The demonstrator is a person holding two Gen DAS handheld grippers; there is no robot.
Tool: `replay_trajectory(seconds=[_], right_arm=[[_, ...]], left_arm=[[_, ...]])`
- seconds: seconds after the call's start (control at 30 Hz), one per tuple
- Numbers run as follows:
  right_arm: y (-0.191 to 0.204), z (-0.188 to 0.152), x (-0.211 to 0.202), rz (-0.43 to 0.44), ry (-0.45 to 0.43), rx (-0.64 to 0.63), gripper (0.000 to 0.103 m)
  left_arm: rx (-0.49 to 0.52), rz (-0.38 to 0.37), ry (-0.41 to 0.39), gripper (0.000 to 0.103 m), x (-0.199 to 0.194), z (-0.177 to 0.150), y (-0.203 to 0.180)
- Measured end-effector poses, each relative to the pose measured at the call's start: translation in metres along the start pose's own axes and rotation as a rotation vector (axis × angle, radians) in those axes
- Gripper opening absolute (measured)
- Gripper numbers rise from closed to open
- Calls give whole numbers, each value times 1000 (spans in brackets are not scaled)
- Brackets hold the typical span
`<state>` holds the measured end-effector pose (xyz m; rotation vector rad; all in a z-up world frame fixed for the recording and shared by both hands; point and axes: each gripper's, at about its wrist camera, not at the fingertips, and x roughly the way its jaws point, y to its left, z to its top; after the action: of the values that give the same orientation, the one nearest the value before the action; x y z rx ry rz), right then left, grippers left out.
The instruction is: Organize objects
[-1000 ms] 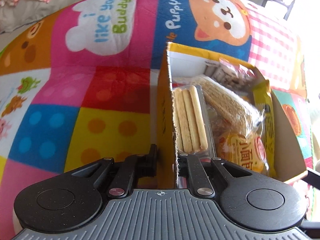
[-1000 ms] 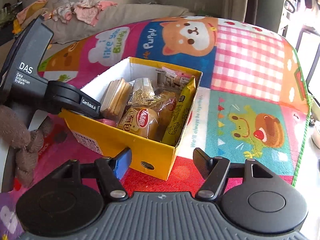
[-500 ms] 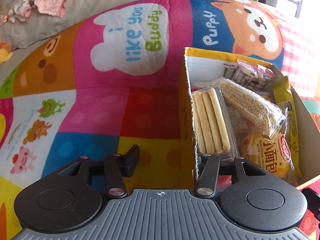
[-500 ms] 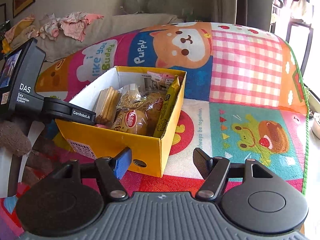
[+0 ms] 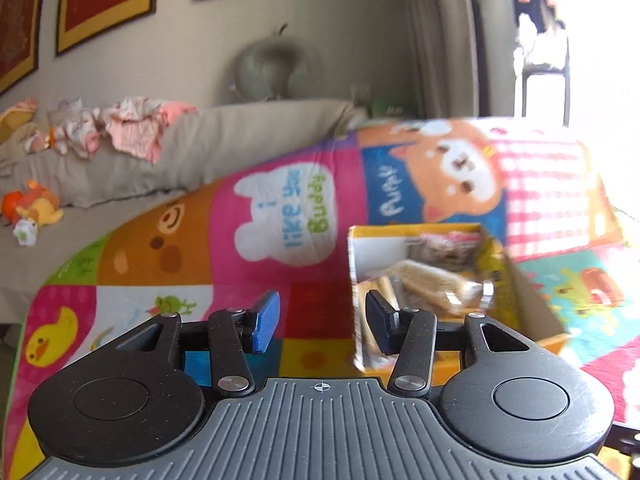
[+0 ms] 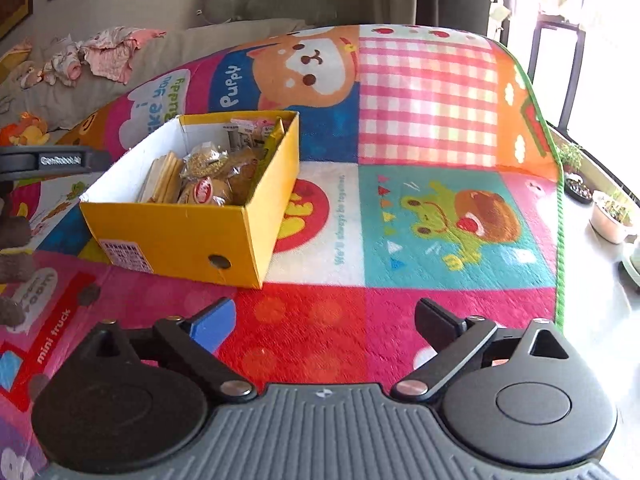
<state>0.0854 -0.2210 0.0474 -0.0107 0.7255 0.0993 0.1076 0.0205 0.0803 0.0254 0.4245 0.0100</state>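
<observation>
A yellow cardboard box [image 6: 180, 236] stands on the play mat, filled with snack packets [image 6: 204, 190]: biscuit sticks, wafers and small buns. My right gripper [image 6: 325, 320] hovers over the mat in front of the box's near corner, apart from it. Its jaws are opening wide and hold nothing. In the blurred left wrist view the box [image 5: 376, 248] sits ahead and to the right. My left gripper [image 5: 322, 324] is lifted clear of the box. Its jaws are closing slightly, still apart, with nothing between them.
The colourful cartoon play mat [image 6: 440, 100] covers the surface. Behind it is a beige sofa [image 5: 224, 144] with crumpled clothes [image 5: 132, 124] and an orange plush toy [image 5: 32, 204]. Plant pots [image 6: 608, 216] stand on the floor past the mat's right edge. Brown fuzzy fabric [image 6: 16, 264] shows at the left.
My left gripper let go of the box's left wall, opened, then pulled back and up. My right gripper drew back from the box's front and spread its jaws wider.
</observation>
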Motion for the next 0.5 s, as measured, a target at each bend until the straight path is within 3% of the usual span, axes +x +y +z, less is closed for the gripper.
replay_trajectory(seconds=[0.1,0.2,0.37,0.43,0.5], right_arm=[[-8,-22,-20,-4,-2,10,103],[-10,-43,-36,-7,-13,21,103],[0,-75,-40,-2,15,-2,103],[7,-81,-36,-23,33,-30,103],[9,-84,-33,-33,27,-35,103]], left_arm=[[1,-73,20,53,-45,-24,-5],[31,-87,73,53,-77,-64,-19],[3,-131,211,53,-78,-108,-38],[21,-121,231,53,-73,-119,-44],[43,-103,191,54,-72,-126,-49]])
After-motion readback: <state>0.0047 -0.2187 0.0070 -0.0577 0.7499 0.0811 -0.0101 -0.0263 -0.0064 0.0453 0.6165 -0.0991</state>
